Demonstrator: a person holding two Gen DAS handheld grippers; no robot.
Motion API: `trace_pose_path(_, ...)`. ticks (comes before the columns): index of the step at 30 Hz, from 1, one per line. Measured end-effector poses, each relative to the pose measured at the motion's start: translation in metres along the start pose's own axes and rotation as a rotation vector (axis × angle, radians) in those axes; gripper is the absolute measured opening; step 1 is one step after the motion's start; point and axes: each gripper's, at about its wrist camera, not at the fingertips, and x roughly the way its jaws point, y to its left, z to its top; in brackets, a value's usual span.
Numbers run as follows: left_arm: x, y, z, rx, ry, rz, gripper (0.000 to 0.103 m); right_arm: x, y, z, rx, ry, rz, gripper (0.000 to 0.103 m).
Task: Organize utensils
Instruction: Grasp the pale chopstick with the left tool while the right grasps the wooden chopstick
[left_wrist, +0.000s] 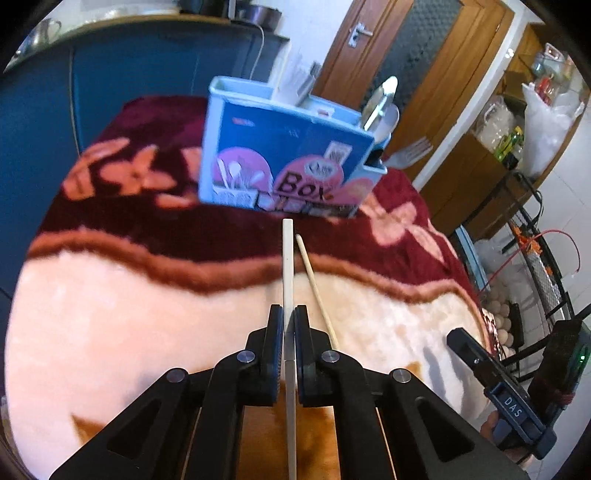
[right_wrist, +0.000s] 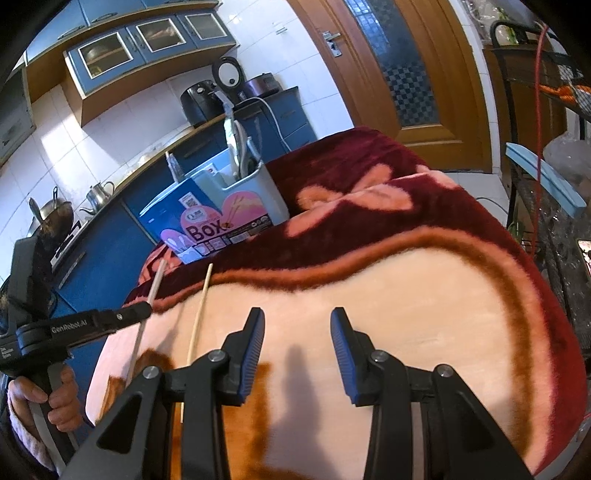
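The left gripper (left_wrist: 289, 317) was clamped on a pale chopstick (left_wrist: 287, 266), its fingers pressed narrow against the stick's flat sides; the stick ran straight out between them and its far tip stopped just short of the box (left_wrist: 284, 155). From the right wrist view the same gripper (right_wrist: 142, 314) reached in from the left edge, gripping that chopstick (right_wrist: 155, 286) above the blanket (right_wrist: 406, 295), with the person's hand (right_wrist: 55, 398) wrapped round its handle. Just right of the held stick a second, thinner chopstick (left_wrist: 314, 280) lay loose on the blanket (left_wrist: 147, 332), slanting away from the box toward the near side, apart from the fingers. The box stood upright on the dark red part of the blanket, and spoons (left_wrist: 380, 107) and a fork (left_wrist: 410, 153) stuck out of its right-hand compartment. Further right, the right gripper (right_wrist: 297, 321) hung over the pale part of the blanket with its fingers spread wide and nothing between them; the loose chopstick (right_wrist: 199, 314) lay just to its left, and the box (right_wrist: 214, 214) stood well beyond it.
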Motion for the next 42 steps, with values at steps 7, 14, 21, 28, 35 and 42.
trace_pose_path(7, -0.027, 0.009, 0.003, 0.026, -0.122, 0.034, 0.005, 0.005, 0.015, 0.001, -0.036, 0.038, -0.007, 0.040)
trace_pose_path(14, -0.053, 0.017, 0.002, 0.063, -0.254, 0.070, 0.005, 0.016, 0.035, 0.004, -0.083, 0.101, -0.004, 0.040)
trace_pose_path(21, -0.062, 0.032, 0.000, 0.023, -0.284, 0.042, 0.005, 0.034, 0.065, 0.010, -0.168, 0.193, 0.026, 0.040)
trace_pose_path(28, -0.067, 0.043, -0.005, -0.004, -0.313, 0.033, 0.005, 0.052, 0.090, 0.015, -0.224, 0.298, 0.050, 0.040)
trace_pose_path(35, -0.070, 0.051, -0.007, -0.022, -0.332, 0.024, 0.005, 0.075, 0.109, 0.025, -0.280, 0.362, 0.022, 0.040)
trace_pose_path(42, -0.070, 0.057, -0.006, -0.033, -0.334, 0.016, 0.005, 0.108, 0.118, 0.025, -0.323, 0.500, -0.015, 0.021)
